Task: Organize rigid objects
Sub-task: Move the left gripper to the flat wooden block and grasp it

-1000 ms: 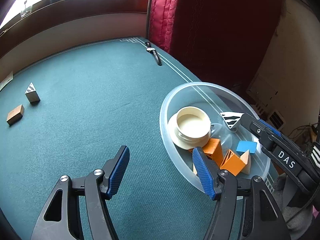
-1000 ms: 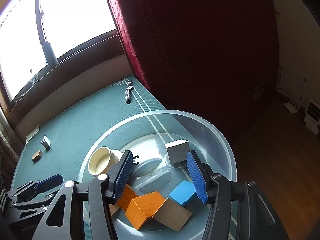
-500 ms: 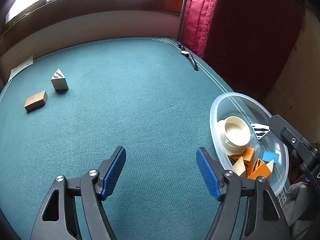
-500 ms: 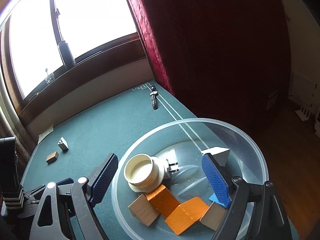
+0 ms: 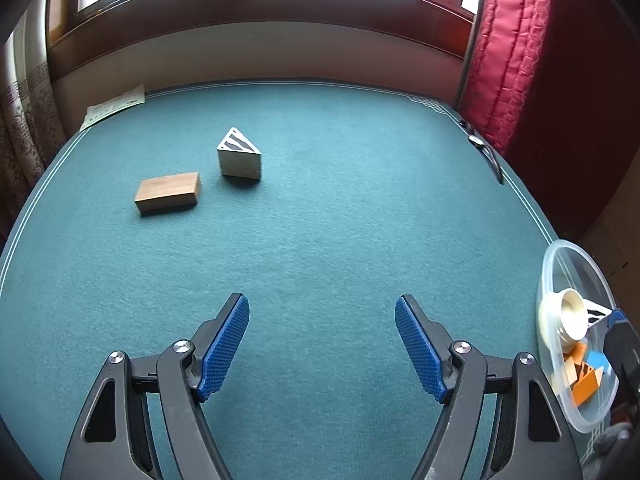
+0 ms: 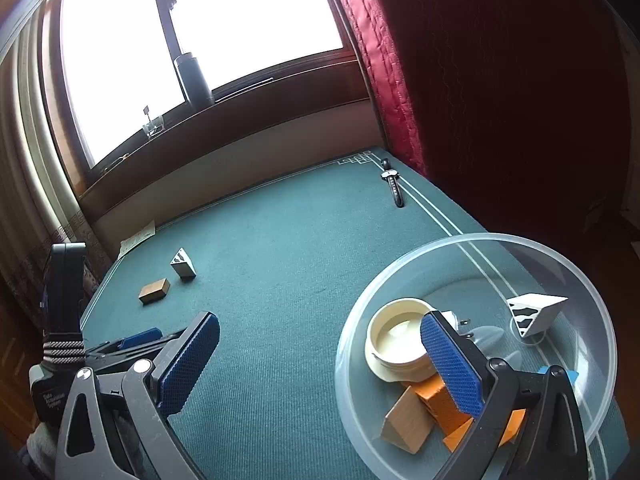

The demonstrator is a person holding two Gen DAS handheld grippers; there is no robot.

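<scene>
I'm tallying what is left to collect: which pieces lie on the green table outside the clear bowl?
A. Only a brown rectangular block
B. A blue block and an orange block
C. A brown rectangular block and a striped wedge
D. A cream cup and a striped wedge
C: the brown rectangular block and the striped wedge sit side by side on the green table, far from the clear bowl.

A black-strapped wristwatch (image 6: pixel 393 184) lies on the green felt tabletop (image 5: pixel 320 240) near the quilted red curtain (image 5: pixel 516 60). A printed paper sheet (image 5: pixel 116 109) rests at the table's far-left edge, below the wooden window sill (image 6: pixel 224 100).
</scene>
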